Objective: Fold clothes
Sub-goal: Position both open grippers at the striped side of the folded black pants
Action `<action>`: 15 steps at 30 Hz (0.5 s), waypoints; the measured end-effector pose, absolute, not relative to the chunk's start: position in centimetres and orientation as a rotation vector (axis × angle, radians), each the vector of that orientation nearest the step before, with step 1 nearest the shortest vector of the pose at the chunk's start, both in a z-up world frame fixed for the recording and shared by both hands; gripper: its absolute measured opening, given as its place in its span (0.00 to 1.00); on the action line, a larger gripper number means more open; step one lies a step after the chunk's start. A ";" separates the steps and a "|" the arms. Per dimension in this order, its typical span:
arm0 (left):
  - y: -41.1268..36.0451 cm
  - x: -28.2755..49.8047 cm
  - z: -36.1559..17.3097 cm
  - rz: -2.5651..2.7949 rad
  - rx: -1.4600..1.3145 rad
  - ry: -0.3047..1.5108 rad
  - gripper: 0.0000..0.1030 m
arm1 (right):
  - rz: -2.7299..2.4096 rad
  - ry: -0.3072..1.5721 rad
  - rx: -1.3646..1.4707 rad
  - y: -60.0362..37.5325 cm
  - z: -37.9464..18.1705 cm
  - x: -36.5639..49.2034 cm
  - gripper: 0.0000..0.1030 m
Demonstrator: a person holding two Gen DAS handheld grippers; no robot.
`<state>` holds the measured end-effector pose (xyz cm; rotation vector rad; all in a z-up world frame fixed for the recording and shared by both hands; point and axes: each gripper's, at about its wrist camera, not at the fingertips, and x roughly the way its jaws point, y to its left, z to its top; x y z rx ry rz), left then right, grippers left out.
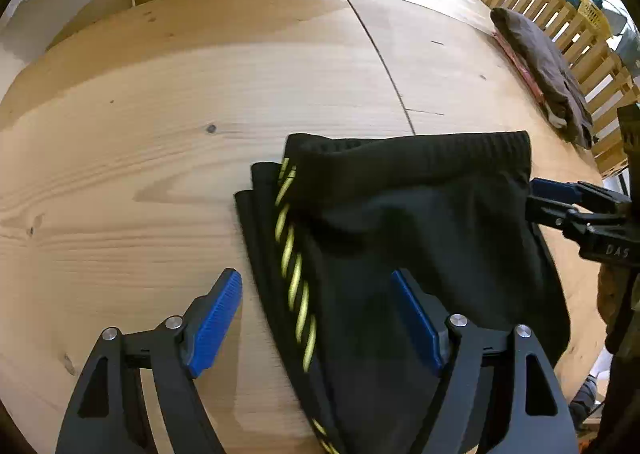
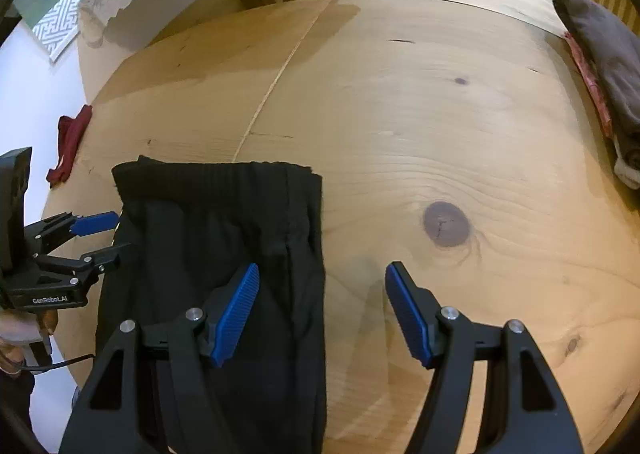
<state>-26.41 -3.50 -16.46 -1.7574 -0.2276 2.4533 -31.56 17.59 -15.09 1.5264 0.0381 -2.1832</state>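
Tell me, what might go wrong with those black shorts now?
Both grippers, left and right, are open, so the folded black shorts lie loose; a nudge could undo the fold. The shorts also reach the near table edge, so they might slide off.

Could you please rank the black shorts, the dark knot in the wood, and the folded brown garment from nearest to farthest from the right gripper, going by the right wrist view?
From the right gripper:
1. Black shorts, under its left finger.
2. Dark knot, just ahead, slightly right.
3. Folded brown garment, at the table's far right edge.
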 end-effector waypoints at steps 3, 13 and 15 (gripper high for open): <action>-3.6 -25.9 -16.5 2.442 -1.763 -0.278 0.73 | -2.165 -0.003 1.500 18.4 -14.7 -31.0 0.63; -2.9 -25.2 -16.5 2.455 -1.770 -0.248 0.73 | -2.144 -0.101 1.456 20.3 -13.2 -29.4 0.63; -2.7 -25.0 -16.6 2.457 -1.772 -0.233 0.74 | -2.120 -0.122 1.480 19.9 -13.5 -30.2 0.63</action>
